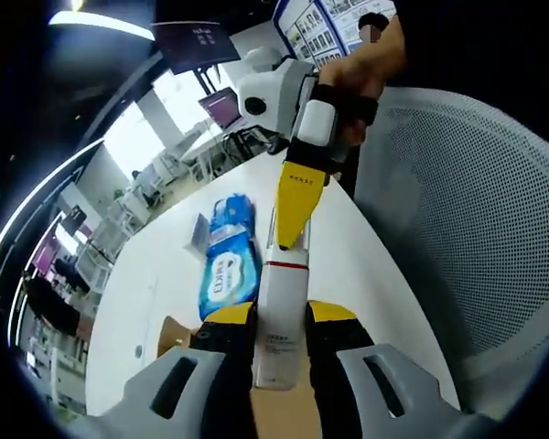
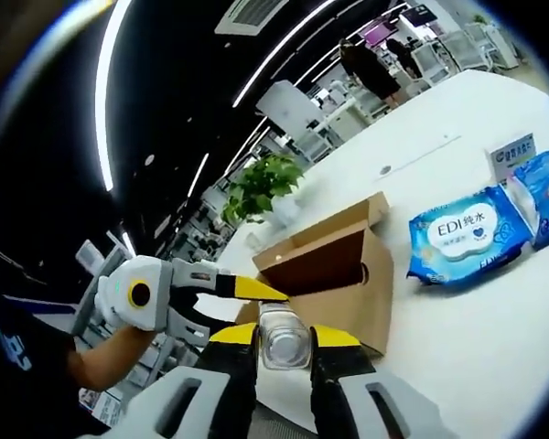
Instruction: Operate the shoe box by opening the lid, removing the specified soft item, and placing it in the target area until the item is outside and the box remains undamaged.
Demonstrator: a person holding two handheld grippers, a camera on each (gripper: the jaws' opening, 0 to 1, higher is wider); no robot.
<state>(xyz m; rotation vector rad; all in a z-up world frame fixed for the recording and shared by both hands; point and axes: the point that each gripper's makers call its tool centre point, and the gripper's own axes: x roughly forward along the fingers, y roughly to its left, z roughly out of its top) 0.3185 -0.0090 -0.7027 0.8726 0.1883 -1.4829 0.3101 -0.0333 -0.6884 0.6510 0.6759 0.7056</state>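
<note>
Resting on the white bench (image 2: pixel 494 338), the cardboard box (image 2: pixel 334 279) stands open, apart from the blue wipes pack (image 2: pixel 467 240). A stiff, light, slippery tube (image 1: pixel 281 311) is clamped end to end between the left tool (image 1: pixel 279 334) and right tool (image 2: pixel 284 343).

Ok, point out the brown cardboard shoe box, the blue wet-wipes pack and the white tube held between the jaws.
brown cardboard shoe box (image 2: pixel 334 291), right gripper view, front wall.
blue wet-wipes pack (image 2: pixel 465 236), right gripper view, label face.
white tube (image 1: pixel 281 315), left gripper view, mid body.
</note>
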